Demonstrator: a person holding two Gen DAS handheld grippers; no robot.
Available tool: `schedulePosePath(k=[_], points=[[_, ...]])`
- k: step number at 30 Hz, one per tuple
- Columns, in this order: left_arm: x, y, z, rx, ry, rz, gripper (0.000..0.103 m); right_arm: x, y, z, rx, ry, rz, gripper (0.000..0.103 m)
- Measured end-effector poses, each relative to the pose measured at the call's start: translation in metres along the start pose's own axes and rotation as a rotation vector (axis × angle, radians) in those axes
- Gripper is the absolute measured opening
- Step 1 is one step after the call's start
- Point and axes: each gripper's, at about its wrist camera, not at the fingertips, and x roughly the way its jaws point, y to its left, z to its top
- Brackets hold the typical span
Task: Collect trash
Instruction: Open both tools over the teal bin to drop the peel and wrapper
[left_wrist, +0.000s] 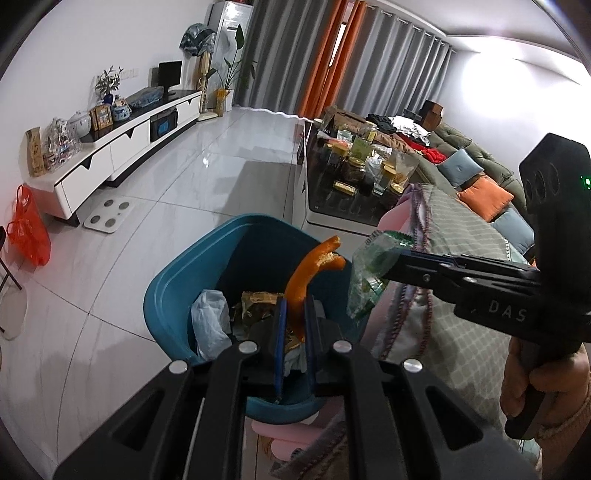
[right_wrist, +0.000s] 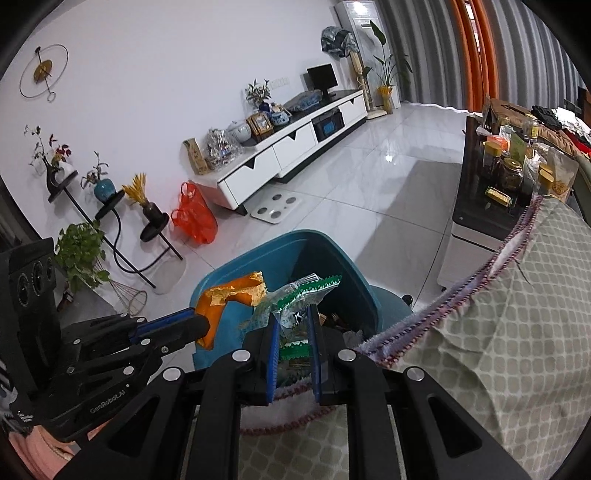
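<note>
Living-room floor, blue bin (left_wrist: 177, 280) | left gripper (left_wrist: 294, 314) "GenRobot.AI" clamps orange peel (left_wrist: 306, 273) | right gripper (right_wrist: 294, 325) "DAS" clamps green wrapper (right_wrist: 299, 291)

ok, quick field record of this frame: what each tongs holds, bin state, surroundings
left tongs: shut on orange peel, held above the bin
right tongs: shut on green-and-clear wrapper, also over the bin
bin: teal, open top, already holds crumpled paper and wrappers
beside bin: checked cloth draped at its right
floor: white tile
</note>
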Motion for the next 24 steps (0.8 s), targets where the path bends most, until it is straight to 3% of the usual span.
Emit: schedulePosePath(k=[20,23,24], points=[[0.029,0.023,-0.003,-0.053,0.060,0.010,0.013,0.030,-0.001,0.007,0.019,0.065,-0.024,0.021],[0.029,0.025,-0.003,-0.062,0.055,0.006,0.019,0.028,-0.002,0.007,0.030,0.058,-0.024,0.025],[0.028,0.026,-0.004,-0.063,0.051,0.007,0.025,0.027,-0.002,0.007,0.034,0.057,-0.020,0.026]])
